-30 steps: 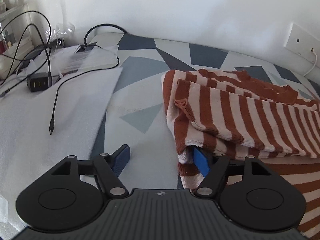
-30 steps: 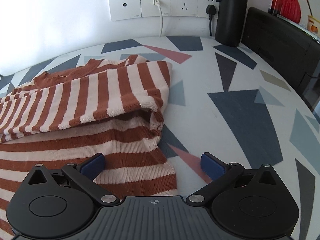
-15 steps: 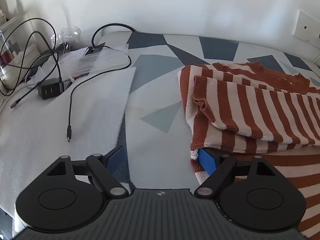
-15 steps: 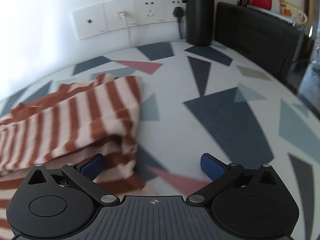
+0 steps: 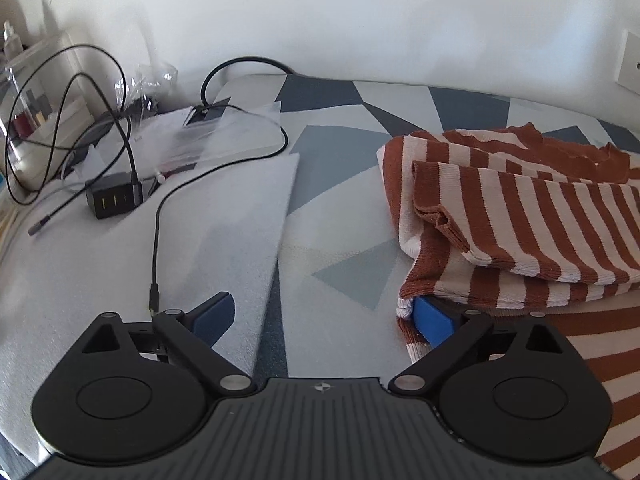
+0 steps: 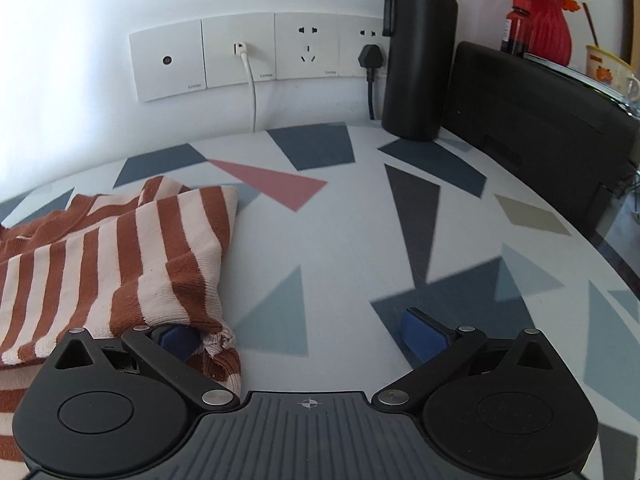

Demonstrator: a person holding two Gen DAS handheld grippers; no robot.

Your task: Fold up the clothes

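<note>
rust-and-cream striped knit, the sweater (image 5: 520,216) lies partly folded on the patterned tablecloth (image 6: 340,248). the left gripper (image 5: 324,314) is spread wide, one blue pad tucked under the sweater's edge; the right gripper (image 6: 298,334) is likewise released, one pad under the fabric. a charger (image 5: 114,198) and cables (image 5: 156,240) clutter the left side; a black bottle (image 6: 418,48) stands by the wall sockets (image 6: 256,54).

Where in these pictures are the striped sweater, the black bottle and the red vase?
striped sweater (image 5: 540,216): left wrist view, on the folded-over top layer.
black bottle (image 6: 416,60): right wrist view, on the middle of its body, by the wall sockets.
red vase (image 6: 550,24): right wrist view, on its ribbed belly.
</note>
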